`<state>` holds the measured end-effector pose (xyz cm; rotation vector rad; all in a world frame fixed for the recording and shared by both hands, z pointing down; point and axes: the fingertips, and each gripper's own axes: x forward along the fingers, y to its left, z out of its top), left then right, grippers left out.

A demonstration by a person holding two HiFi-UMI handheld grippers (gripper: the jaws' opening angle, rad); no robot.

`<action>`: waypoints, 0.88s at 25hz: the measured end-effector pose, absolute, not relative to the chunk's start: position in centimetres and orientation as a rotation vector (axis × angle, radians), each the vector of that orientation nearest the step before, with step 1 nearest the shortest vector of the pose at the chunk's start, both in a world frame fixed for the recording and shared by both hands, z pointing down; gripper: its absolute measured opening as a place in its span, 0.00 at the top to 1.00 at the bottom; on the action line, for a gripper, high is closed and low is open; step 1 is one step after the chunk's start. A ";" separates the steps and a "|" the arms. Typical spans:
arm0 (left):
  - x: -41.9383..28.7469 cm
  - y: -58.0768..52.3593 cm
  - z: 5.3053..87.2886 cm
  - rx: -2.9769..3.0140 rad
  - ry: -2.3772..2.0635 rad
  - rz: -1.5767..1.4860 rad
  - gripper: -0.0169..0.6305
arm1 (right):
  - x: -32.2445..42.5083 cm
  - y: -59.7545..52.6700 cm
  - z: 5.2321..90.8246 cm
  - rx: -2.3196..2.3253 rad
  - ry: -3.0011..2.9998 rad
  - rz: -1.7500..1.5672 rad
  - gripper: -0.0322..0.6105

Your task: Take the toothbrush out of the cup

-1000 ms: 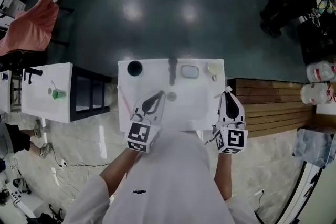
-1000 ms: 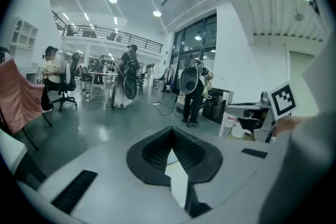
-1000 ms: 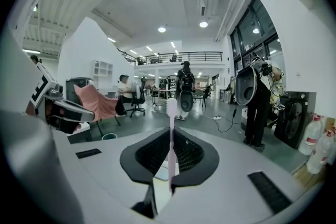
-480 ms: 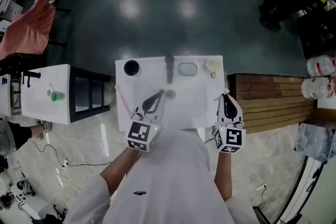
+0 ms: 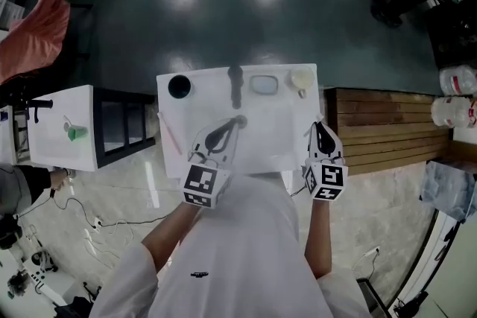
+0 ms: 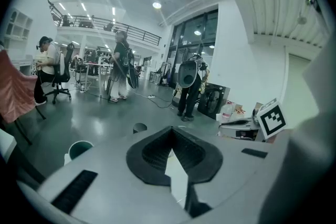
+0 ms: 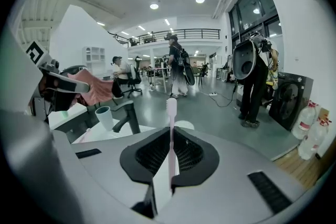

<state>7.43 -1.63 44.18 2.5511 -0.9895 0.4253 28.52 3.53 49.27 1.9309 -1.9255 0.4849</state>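
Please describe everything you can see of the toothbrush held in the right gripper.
The toothbrush is a slim, pale pink stick, plastic by its look, with a rounded whitish head. Its handle is pinched between the shut jaws of the right hand-held gripper, and the head sticks out past their tips. Nothing else touches it.

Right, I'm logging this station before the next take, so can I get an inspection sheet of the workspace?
Surface: white table.
Job's things: pink toothbrush is out of the cup; the cup stands at the table's far left corner.
Clutter: tap, soap dish, pink stick at the table's left edge.
Grippers: right gripper shut on the toothbrush, which stands upright; left gripper shut, nothing in it.
Cables: cable on the floor to the person's left.
Surroundings: side table, wooden platform, people standing in the hall beyond.
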 end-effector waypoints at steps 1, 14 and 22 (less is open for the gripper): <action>7.6 -1.7 44.3 2.550 -0.984 0.428 0.97 | 28.7 3.5 49.8 1.925 -1.919 0.497 0.93; 8.4 -1.3 45.2 2.556 -0.949 0.472 0.97 | 30.8 2.7 59.4 1.736 -1.891 0.648 0.93; 8.2 -1.3 45.3 2.548 -0.960 0.481 0.97 | 31.6 1.3 62.2 1.689 -1.874 0.688 0.93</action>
